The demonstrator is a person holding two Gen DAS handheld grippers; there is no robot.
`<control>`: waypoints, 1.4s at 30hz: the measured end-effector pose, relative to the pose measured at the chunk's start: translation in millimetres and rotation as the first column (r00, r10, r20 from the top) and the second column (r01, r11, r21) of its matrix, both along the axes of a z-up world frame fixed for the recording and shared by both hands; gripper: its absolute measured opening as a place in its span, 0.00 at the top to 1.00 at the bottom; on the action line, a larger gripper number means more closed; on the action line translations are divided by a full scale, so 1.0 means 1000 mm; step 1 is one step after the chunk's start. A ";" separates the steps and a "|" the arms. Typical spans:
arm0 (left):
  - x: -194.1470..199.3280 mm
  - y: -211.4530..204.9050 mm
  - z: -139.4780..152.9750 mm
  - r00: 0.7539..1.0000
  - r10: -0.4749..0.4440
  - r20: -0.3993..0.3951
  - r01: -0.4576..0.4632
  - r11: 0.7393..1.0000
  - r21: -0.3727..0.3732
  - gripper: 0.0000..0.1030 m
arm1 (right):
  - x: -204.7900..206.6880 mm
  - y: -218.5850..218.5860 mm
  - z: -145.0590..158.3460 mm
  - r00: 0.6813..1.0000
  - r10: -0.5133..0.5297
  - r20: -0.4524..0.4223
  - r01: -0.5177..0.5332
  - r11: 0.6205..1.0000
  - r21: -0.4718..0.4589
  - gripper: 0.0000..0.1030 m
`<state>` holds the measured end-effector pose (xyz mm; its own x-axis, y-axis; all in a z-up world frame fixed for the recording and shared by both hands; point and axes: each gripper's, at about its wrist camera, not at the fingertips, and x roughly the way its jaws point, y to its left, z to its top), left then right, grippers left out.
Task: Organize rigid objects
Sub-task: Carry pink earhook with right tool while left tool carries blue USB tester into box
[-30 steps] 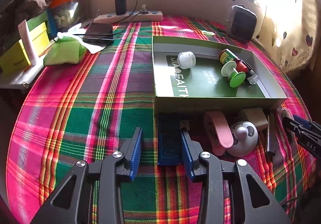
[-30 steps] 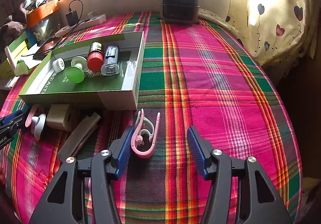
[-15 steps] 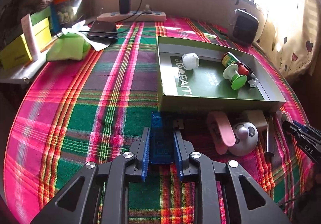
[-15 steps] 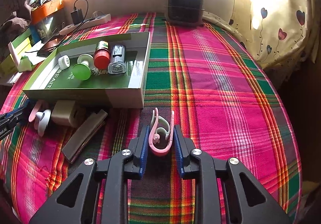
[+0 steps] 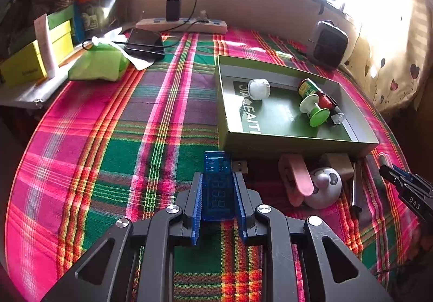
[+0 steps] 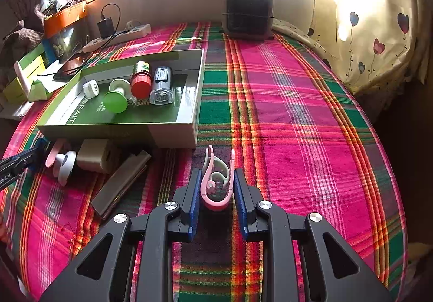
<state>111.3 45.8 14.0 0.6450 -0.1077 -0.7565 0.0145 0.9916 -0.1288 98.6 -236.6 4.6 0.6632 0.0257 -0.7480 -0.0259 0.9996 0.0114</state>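
Observation:
My left gripper (image 5: 217, 180) is shut on a translucent blue USB tester (image 5: 217, 188), held just above the plaid cloth in front of the green box (image 5: 270, 139). My right gripper (image 6: 217, 177) is shut on a pink clip (image 6: 216, 193), near the box's front right corner (image 6: 173, 134). The box holds a white cap (image 5: 258, 88), a green-and-white spool (image 5: 314, 109), a red-capped bottle (image 6: 140, 80) and a clear-ended grey cartridge (image 6: 161, 85).
In front of the box lie a pink clip-like piece (image 5: 297, 180), a white round panda gadget (image 5: 324, 188), a beige block (image 6: 94, 155) and a grey flat bar (image 6: 119, 185). A small heater (image 6: 247, 13), a power strip (image 5: 181, 25), a phone (image 5: 144, 42) and boxes (image 5: 29, 58) stand at the back.
Both grippers went from open to shut: the left closed on the blue USB tester, the right on the pink clip. Both have since lifted slightly with their objects.

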 end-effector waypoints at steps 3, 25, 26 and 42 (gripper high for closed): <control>-0.003 0.000 0.007 1.000 -0.007 0.014 0.008 1.000 -0.010 0.80 | -0.001 0.001 0.004 1.000 0.006 0.010 -0.006 1.000 0.003 0.76; 0.026 -0.020 0.047 0.991 -0.112 0.068 0.115 0.992 -0.052 0.80 | 0.019 0.020 0.042 0.992 0.107 0.062 -0.111 0.992 0.059 0.76; 0.028 -0.021 0.047 0.991 -0.118 0.069 0.122 0.991 -0.060 0.80 | 0.023 0.022 0.043 0.992 0.113 0.060 -0.117 0.991 0.063 0.76; 0.072 -0.040 0.027 0.988 -0.153 0.008 0.153 0.986 -0.069 0.80 | 0.071 0.046 0.030 0.976 0.214 -0.023 -0.211 0.971 0.111 0.76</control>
